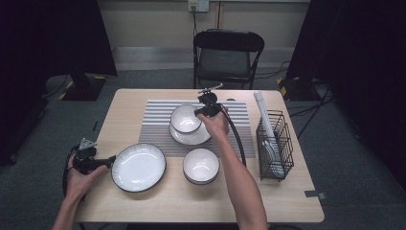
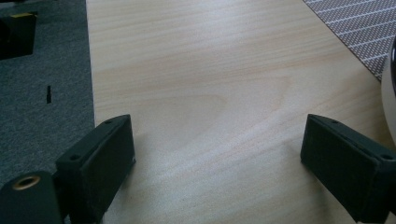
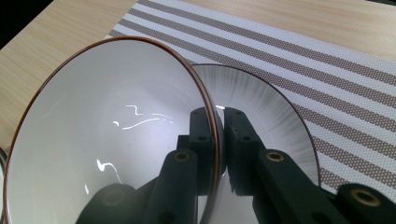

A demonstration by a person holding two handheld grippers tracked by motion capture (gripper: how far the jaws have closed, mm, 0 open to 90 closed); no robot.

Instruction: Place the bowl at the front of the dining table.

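My right gripper (image 1: 200,111) (image 3: 217,135) is shut on the rim of a white bowl (image 1: 186,118) (image 3: 102,130) with a dark edge, one jaw inside and one outside. The bowl hangs tilted just above a small white plate (image 1: 191,135) (image 3: 266,102) on the striped placemat (image 1: 158,124) (image 3: 327,70). My left gripper (image 1: 111,159) (image 2: 217,154) rests open over bare wood at the table's left edge. It sits beside a large white plate (image 1: 139,167), whose rim (image 2: 390,93) shows at the right of the left gripper view. A second white bowl (image 1: 201,165) stands near the front.
A black wire rack (image 1: 274,143) holding white items stands at the table's right side. A black folding chair (image 1: 227,55) sits behind the wooden table (image 1: 287,201). Grey carpet (image 2: 42,93) lies beyond the table's left edge.
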